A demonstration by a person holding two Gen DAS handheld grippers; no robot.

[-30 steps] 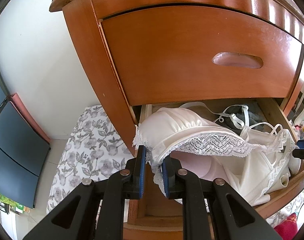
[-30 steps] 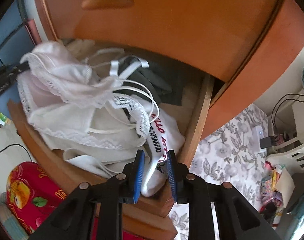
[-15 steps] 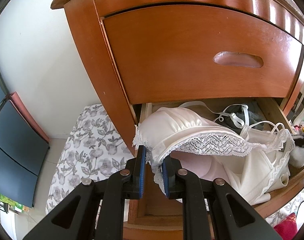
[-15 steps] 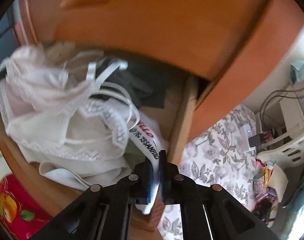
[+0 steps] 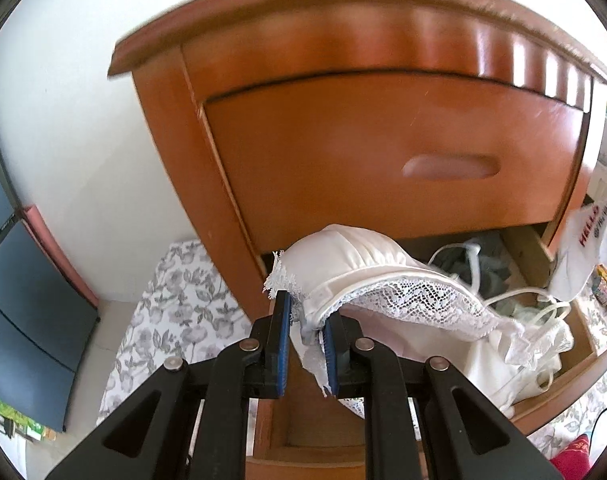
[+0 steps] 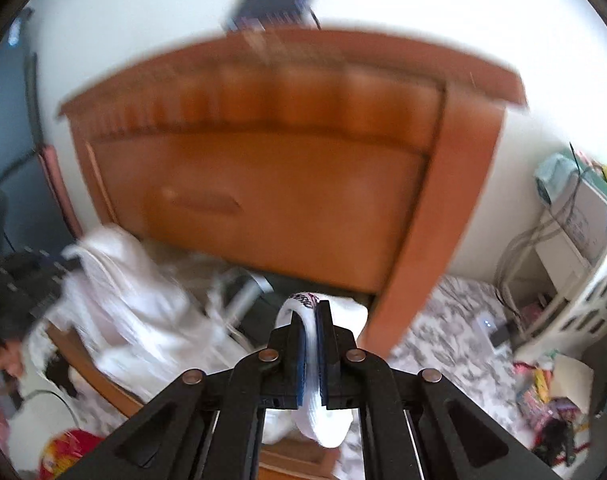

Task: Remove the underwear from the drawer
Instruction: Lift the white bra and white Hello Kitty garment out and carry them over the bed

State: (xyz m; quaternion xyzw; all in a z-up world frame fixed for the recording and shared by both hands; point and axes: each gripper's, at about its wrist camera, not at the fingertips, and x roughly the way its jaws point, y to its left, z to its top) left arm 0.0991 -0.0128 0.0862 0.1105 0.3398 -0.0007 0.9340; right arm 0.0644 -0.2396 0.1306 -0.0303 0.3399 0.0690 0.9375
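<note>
Floral-patterned floor covering [image 5: 171, 312] is seen beneath a wooden dresser [image 5: 343, 148] set against a white wall. Nearest the left wrist camera, the left tongs [image 5: 306, 334] are clamped on the lace-trimmed edge of a white bra [image 5: 367, 276], which is held above the front left corner of the open drawer [image 5: 575, 376]. More white underwear is heaped inside the drawer toward its right side. In the right wrist view, the right tongs [image 6: 310, 356] are closed on a white garment with red lettering [image 6: 323, 420], held clear above the drawer's front right corner. Behind both, a closed upper drawer [image 5: 383, 152] is seen.
</note>
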